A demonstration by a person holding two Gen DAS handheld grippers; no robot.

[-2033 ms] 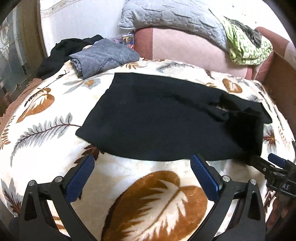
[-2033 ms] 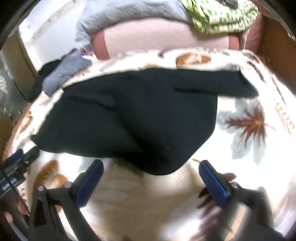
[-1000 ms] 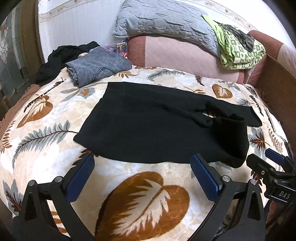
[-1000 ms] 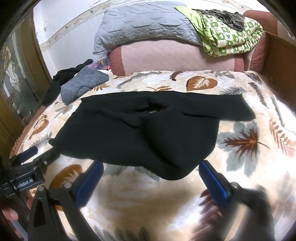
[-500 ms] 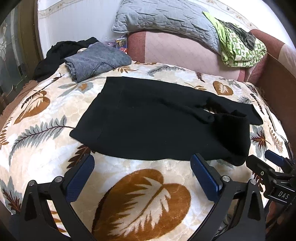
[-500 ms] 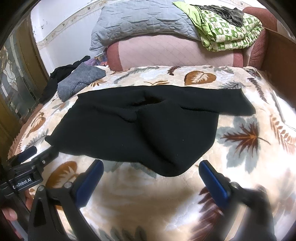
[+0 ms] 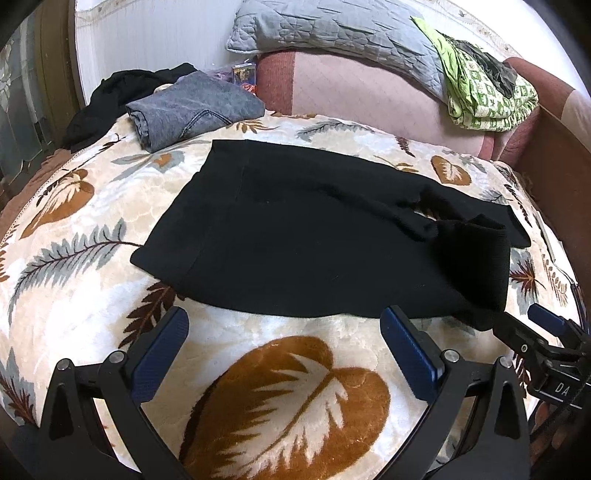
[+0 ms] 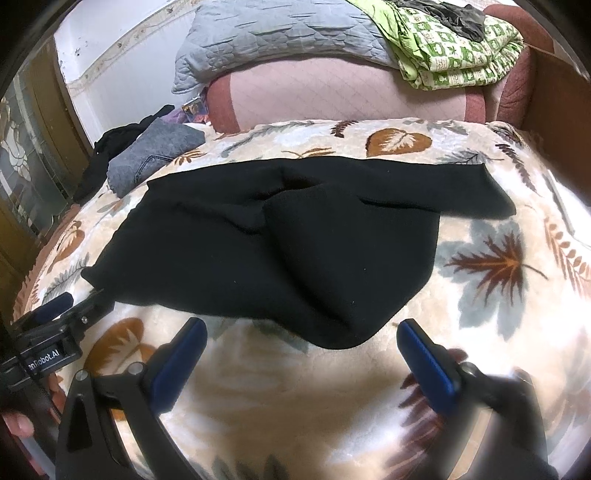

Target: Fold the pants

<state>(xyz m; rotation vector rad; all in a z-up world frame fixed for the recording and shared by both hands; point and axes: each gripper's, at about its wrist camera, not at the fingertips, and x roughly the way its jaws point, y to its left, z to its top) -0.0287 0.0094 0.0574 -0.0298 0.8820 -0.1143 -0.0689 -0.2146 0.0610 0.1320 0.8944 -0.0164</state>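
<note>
Black pants [image 7: 314, 236] lie flat on the leaf-patterned bed blanket [image 7: 288, 398], waistband at the left, one leg folded back over the other at the right. They also show in the right wrist view [image 8: 288, 243]. My left gripper [image 7: 284, 350] is open and empty, just short of the pants' near edge. My right gripper [image 8: 303, 354] is open and empty, just short of the folded leg's rounded near edge. The right gripper shows in the left wrist view [image 7: 532, 332] beside that corner, and the left gripper shows in the right wrist view [image 8: 70, 306].
Folded grey jeans [image 7: 192, 107] and a black garment [image 7: 122, 88] lie at the bed's far left. A grey pillow [image 7: 332, 29] and a green patterned quilt [image 7: 484, 92] rest on the pink headboard cushion [image 7: 369, 96]. A brown wooden side [image 7: 554, 177] stands at the right.
Both grippers have drawn back a little from the pants and stayed open. The pants lie still with the leg folded over.
</note>
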